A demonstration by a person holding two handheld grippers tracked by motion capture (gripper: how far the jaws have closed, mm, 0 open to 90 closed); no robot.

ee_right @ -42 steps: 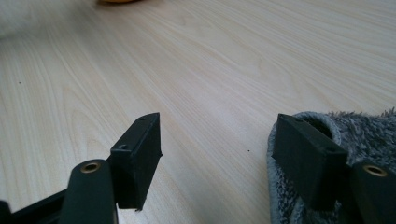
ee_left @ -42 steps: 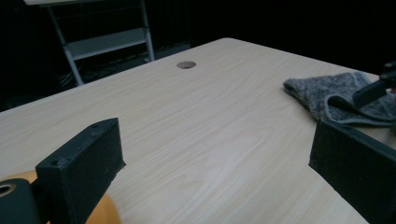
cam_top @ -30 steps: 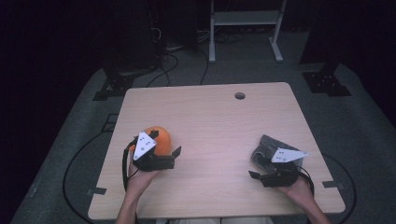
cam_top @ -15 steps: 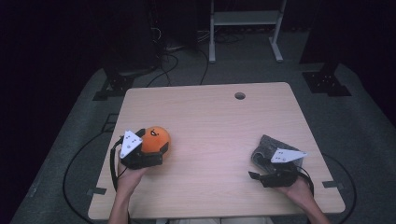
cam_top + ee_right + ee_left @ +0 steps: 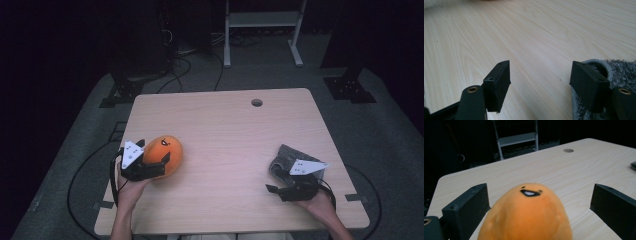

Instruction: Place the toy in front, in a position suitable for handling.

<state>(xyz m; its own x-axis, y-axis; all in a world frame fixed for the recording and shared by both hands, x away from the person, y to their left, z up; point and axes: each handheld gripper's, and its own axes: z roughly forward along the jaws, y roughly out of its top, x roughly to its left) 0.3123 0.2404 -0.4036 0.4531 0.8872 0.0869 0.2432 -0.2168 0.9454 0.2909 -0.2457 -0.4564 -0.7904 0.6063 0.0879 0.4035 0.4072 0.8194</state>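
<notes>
At the counter's (image 5: 225,130) near left corner, my left claw (image 5: 150,159) stands spread around the orange plush toy (image 5: 165,152), one jaw on either side, neither visibly pressing it. Toy lies on the counter, its printed face uppermost. Near the right edge, my right claw (image 5: 277,181) is spread and low over the wood, one jaw just beside the grey fuzzy cloth (image 5: 616,72).

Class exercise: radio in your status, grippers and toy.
Left gripper open, jaws astride orange plush toy. Right gripper open beside grey fuzzy cloth. Nothing in the way.
</notes>
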